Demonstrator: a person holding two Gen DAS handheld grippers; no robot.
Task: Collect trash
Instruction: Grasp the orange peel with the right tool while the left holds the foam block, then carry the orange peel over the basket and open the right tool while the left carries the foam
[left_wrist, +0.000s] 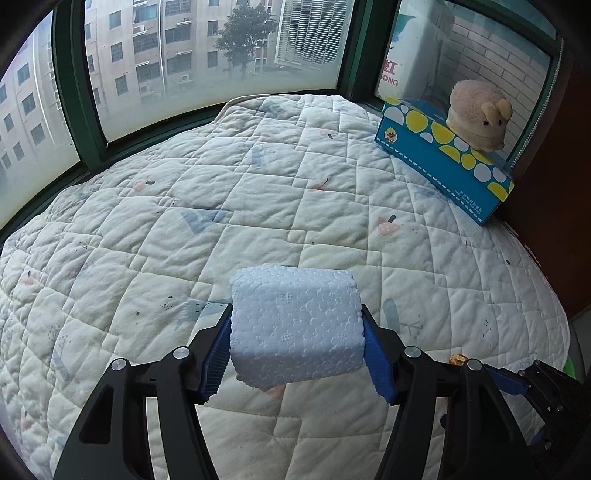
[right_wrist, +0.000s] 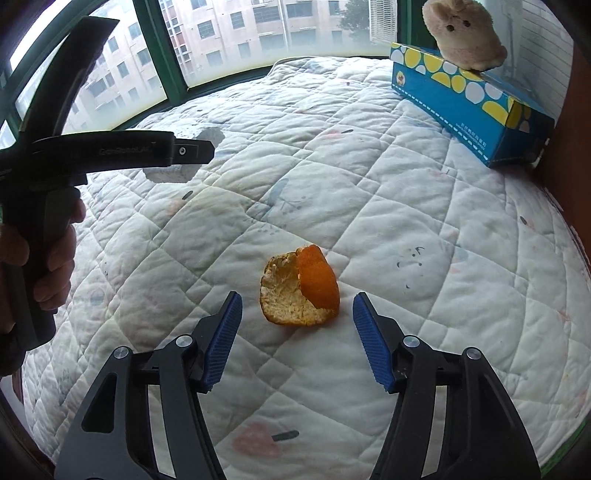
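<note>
Counts: one folded white embossed paper tissue wad, one curled orange peel with pale pith inside, one blue rectangular cardboard tissue box with yellow and white dots, one cream plush toy animal, two hand-held grippers.

Landmark is the tissue box, which sits at the far right corner of the white quilted bed cover, by the green-framed window. The plush toy sits on top of the box. Can't tell what is inside the box.

Left hand-held gripper: blue ribbed pads clamped on both sides of the tissue wad, which is off the quilt, well apart from the tissue box, near side and left of it. Tissue is clean, bubble-embossed, folded into a blocky pad, slightly ragged at the lower edge.

Right hand-held gripper: jaws apart, not touching anything. The orange peel lies on the quilt between and just ahead of the fingertips, well apart from the tissue box, near side and left of it. Peel is one cupped piece, one flap standing up with the orange skin facing out.

In the right wrist view a person's hand grips the left tool's handle at the left edge.
</note>
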